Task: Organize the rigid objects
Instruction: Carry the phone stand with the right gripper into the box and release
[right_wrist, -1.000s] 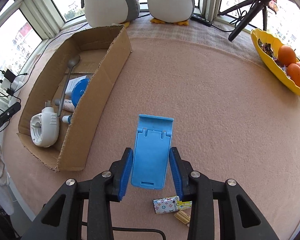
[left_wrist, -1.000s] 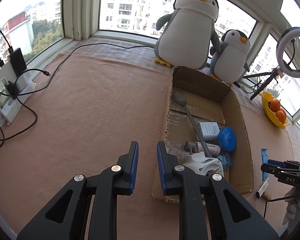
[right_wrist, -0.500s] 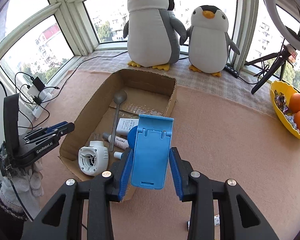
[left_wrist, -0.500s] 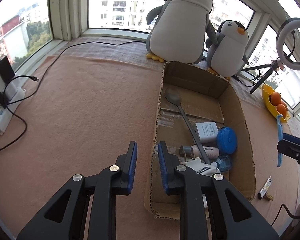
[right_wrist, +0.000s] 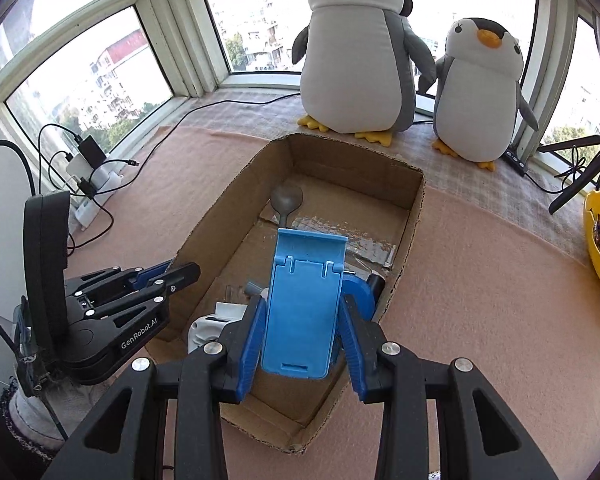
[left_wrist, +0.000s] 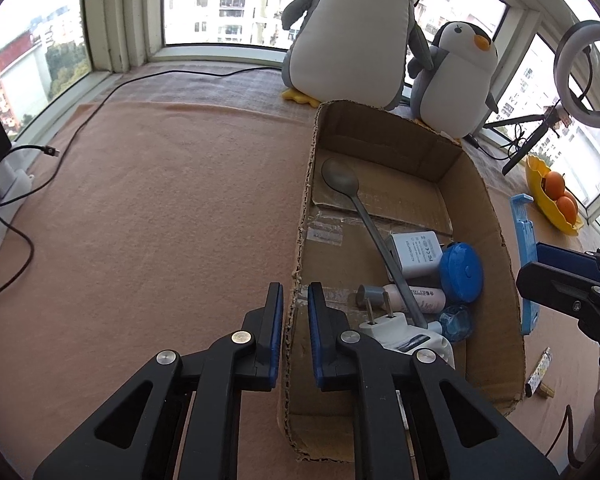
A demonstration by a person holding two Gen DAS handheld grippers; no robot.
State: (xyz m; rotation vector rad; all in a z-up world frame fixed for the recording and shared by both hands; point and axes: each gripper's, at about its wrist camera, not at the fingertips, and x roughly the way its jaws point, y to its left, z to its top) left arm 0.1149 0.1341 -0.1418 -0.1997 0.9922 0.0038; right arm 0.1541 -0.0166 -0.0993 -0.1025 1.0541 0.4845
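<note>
An open cardboard box [left_wrist: 496,240] [right_wrist: 228,208] lies on the pink mat. It holds a metal spoon [left_wrist: 340,178], a white charger [left_wrist: 414,254], a blue round lid [left_wrist: 460,266], a small tube [left_wrist: 412,298] and a white plug device [left_wrist: 404,336]. My right gripper [right_wrist: 302,322] is shut on a blue phone stand [right_wrist: 306,300] and holds it above the box's near end; the stand also shows edge-on in the left wrist view [left_wrist: 524,264]. My left gripper [left_wrist: 294,320] [right_wrist: 172,276] straddles the box's left wall with its jaws slightly apart, not touching it.
Two plush penguins [right_wrist: 356,48] [right_wrist: 480,92] stand behind the box. A yellow fruit bowl [left_wrist: 552,196] sits at the right. Chargers and cables [right_wrist: 88,168] lie at the left by the window. A small patterned packet [left_wrist: 540,368] lies right of the box.
My right gripper has carried the blue phone stand up off the mat and over the box. My left gripper has shifted right, so its fingers now straddle the box's left wall.
</note>
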